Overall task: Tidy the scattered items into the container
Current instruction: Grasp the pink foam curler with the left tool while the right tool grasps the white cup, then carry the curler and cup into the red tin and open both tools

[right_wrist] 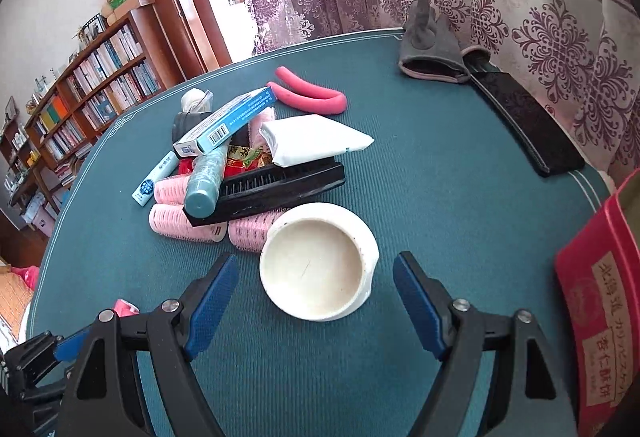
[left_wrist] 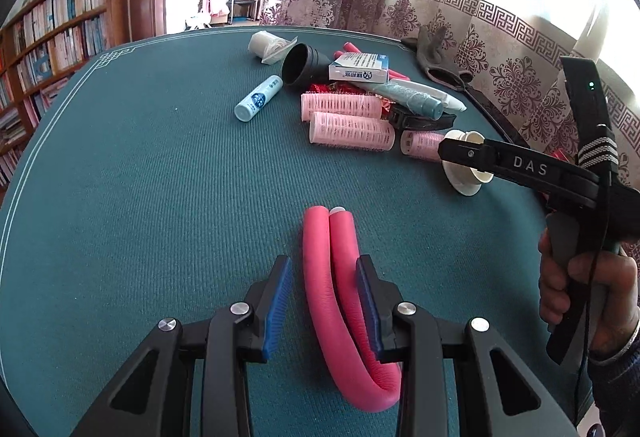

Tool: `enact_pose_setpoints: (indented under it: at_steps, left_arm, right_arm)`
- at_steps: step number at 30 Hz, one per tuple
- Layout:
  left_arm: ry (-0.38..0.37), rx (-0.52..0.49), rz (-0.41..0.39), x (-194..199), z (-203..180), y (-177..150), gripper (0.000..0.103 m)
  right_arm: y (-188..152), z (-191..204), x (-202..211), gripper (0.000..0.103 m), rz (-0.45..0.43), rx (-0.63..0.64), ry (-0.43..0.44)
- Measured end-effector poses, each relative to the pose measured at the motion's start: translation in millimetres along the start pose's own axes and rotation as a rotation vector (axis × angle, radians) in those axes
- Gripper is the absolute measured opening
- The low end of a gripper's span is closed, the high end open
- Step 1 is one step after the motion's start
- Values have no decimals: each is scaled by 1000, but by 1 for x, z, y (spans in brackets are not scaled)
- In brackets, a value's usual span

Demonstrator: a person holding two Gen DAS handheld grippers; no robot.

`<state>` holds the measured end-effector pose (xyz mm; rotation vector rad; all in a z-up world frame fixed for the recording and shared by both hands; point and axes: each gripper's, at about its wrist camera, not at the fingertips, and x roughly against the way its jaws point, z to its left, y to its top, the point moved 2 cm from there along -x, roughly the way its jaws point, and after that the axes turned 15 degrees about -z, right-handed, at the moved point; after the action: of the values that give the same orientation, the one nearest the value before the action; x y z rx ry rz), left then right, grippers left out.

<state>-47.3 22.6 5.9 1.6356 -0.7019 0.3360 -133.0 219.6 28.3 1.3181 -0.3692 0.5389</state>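
A pink foam curler [left_wrist: 340,301], folded double, lies lengthwise on the teal mat between the blue pads of my left gripper [left_wrist: 323,277]. The jaws stand narrow, shut on it, and the right pad [left_wrist: 366,297] presses its side. My right gripper [right_wrist: 315,259] is open, its jaws wide on either side of a white round cup [right_wrist: 318,263] that lies tipped toward the camera, touching neither pad. In the left wrist view, one right finger [left_wrist: 472,155] reaches over that white cup [left_wrist: 466,177]. A red box [right_wrist: 600,317] with printed writing stands at the right edge.
Behind the cup is a pile: pink velcro rollers [right_wrist: 180,219], a black comb [right_wrist: 276,185], a teal bottle [right_wrist: 206,183], a blue-white carton [right_wrist: 226,123], a white packet [right_wrist: 316,141] and another pink curler [right_wrist: 316,95]. A grey glove [right_wrist: 430,49] and a black case [right_wrist: 524,121] lie far right.
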Motion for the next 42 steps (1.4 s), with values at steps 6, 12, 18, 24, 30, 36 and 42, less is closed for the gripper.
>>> enact_pose_setpoints:
  at_steps: [6, 12, 18, 24, 30, 36, 42]
  left_arm:
    - [2, -13, 24, -2, -4, -5, 84]
    - [59, -105, 16, -3, -15, -13, 62]
    - [52, -66, -1, 5, -12, -10, 33]
    - [51, -69, -60, 26, -23, 1, 33]
    - [5, -86, -84, 34, -48, 14, 33]
    - [-60, -145, -103, 38, -93, 21, 33]
    - [-161, -187, -129, 40, -147, 36, 33]
  right_arm:
    - [-1, 9, -5, 67, -5, 38, -13]
    - [-6, 10, 22, 67, -40, 58, 1]
    - [-3, -2, 63, 67, -104, 17, 7]
    - [-1, -15, 106, 67, -180, -1, -6]
    - [1, -32, 148, 67, -263, -9, -41]
    - [-4, -63, 192, 67, -343, -16, -135]
    - [-11, -117, 235, 67, -396, -68, -266]
